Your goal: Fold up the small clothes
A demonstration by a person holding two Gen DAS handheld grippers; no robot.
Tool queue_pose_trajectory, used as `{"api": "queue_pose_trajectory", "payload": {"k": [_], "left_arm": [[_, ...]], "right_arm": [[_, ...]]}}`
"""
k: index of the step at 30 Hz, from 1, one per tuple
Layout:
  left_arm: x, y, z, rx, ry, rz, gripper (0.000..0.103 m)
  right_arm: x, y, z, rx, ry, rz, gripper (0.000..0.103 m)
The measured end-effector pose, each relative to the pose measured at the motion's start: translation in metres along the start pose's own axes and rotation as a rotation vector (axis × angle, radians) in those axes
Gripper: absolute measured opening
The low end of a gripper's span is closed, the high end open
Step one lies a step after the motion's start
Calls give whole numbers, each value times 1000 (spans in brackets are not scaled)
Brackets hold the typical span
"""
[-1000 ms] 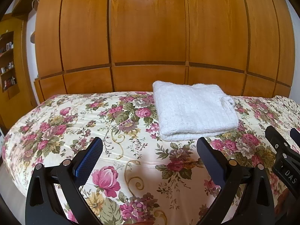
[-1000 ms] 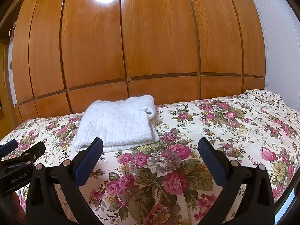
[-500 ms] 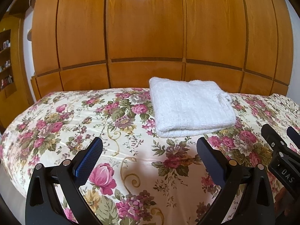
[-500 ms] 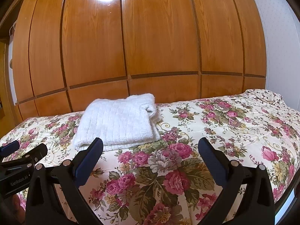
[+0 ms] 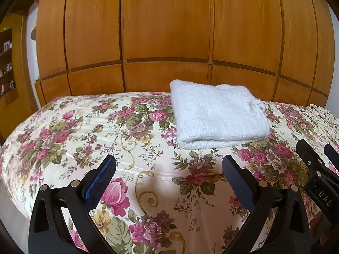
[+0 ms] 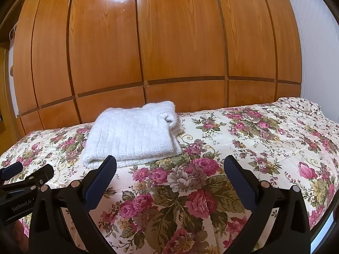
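A white knitted garment [image 5: 218, 116] lies folded into a neat rectangle on the flowered bedspread [image 5: 84, 131], near the far side of the bed. In the right wrist view the same white garment [image 6: 131, 135] sits left of centre. My left gripper [image 5: 169, 167] hovers open over the bedspread, short of the garment, with nothing between its fingers. My right gripper [image 6: 169, 167] is open too, empty, just in front of the garment's near right corner. Each gripper shows at the edge of the other's view: the right gripper [image 5: 317, 169] and the left gripper [image 6: 23, 180].
A wall of wooden wardrobe doors [image 5: 165, 31] rises right behind the bed. Wooden shelves with small bottles [image 5: 7, 69] stand at the far left. A white wall [image 6: 317, 53] closes the right side. The bed's near edge [image 6: 324, 218] drops off at lower right.
Both grippers have drifted slightly back and up, so the garment sits a little lower and farther off. Neither gripper's opening has changed and the garment has not moved.
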State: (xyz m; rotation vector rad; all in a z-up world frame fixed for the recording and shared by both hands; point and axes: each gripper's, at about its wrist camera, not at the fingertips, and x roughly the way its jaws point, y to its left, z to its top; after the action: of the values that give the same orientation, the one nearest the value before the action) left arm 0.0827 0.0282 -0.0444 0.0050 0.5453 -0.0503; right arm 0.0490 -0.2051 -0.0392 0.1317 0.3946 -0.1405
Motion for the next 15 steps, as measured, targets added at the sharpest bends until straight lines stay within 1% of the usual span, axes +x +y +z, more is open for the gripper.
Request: {"api": "queue_pose_trajectory", "payload": {"k": [7,15], "left_arm": [[10,0,-1,-11,33,1,99],[26,2,-1,-10,69,13,99]], "right_arm": [[7,0,-1,1,14,2,101],[26,-4,2,13,47,0,101]]}}
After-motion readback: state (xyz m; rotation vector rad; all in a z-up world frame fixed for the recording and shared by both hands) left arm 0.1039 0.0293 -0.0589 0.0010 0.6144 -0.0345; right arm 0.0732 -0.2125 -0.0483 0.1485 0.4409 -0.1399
